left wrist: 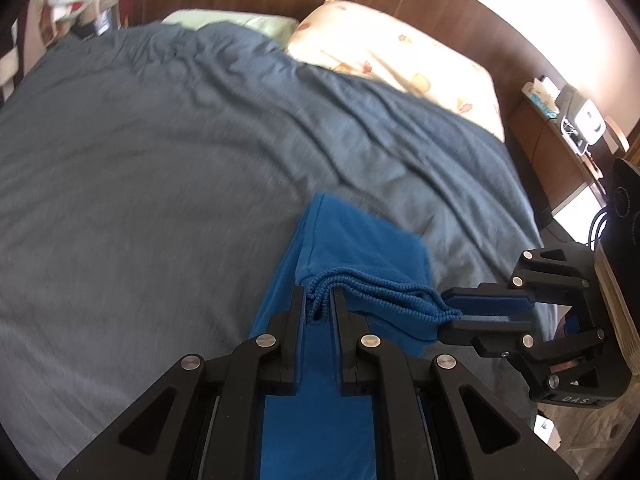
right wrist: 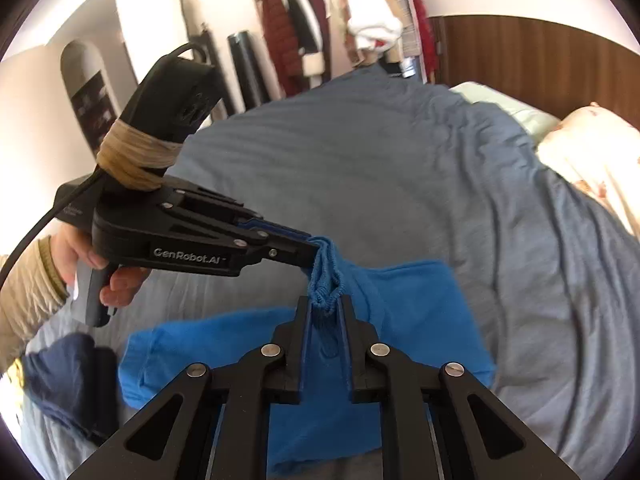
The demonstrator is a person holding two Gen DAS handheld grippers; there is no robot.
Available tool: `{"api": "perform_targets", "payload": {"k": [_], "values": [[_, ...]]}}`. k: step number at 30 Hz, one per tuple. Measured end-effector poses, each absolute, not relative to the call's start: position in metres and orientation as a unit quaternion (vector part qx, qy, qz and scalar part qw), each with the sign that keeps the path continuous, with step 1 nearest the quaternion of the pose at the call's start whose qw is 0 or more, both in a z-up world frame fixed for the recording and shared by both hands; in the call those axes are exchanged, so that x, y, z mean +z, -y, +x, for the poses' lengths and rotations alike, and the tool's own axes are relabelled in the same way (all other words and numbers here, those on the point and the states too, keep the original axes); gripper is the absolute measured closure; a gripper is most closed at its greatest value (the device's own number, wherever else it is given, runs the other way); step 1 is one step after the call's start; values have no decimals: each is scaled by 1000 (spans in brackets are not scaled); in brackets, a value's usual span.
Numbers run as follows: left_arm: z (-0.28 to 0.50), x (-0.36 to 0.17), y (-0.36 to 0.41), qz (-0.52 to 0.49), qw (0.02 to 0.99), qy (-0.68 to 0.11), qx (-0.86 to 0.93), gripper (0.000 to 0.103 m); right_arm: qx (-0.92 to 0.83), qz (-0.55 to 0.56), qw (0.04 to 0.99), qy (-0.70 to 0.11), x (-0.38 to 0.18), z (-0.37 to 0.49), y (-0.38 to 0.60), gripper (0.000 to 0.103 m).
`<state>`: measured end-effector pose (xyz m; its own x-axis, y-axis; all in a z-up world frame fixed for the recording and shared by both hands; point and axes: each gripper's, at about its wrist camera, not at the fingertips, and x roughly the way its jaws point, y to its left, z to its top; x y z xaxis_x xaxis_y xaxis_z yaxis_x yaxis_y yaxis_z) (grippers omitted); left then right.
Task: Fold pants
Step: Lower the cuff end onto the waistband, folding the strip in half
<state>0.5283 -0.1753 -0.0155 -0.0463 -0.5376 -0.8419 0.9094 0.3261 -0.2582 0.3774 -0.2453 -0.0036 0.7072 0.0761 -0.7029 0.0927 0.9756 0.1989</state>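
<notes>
Pants [left wrist: 360, 248], blue, are being gripped at the bunched waistband by both closed tongs, left [left wrist: 319, 300] and right [right wrist: 325, 308], at lower centre, above the bed [left wrist: 160, 140].

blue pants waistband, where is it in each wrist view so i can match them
Left wrist view: the ribbed waistband is at lower centre, stretched from the left gripper rightward to the right gripper.
Right wrist view: the waistband is at centre, bunched between the left gripper and the right gripper.
Shared landmark: the floral pillow.
</notes>
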Motion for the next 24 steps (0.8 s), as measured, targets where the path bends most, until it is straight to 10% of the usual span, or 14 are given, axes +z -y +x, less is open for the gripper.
{"api": "perform_targets", "payload": {"k": [24], "values": [[540,-96,132,239,672,-538,-449,93,60,49,868,-491,-94,393,185,90]]}}
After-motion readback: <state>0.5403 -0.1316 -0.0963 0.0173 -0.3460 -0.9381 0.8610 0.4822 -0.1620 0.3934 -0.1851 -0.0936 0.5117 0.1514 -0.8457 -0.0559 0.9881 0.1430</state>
